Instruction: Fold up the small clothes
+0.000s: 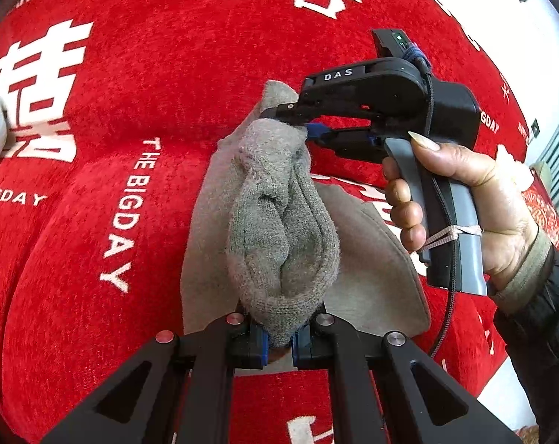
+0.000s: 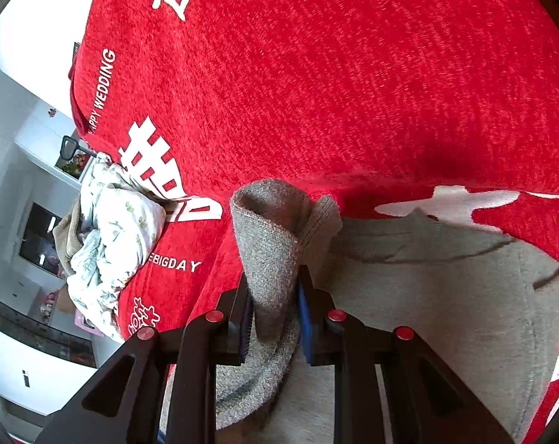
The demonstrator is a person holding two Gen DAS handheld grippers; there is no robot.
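Grey sock (image 1: 283, 222), both claws clamped

The right gripper (image 1: 304, 123) is black with blue pads, a grey trigger, a white "DAS" label, a green light, a braided cable behind it, and the right hand (image 1: 475, 199) wears a black sleeve over a tan cuff.
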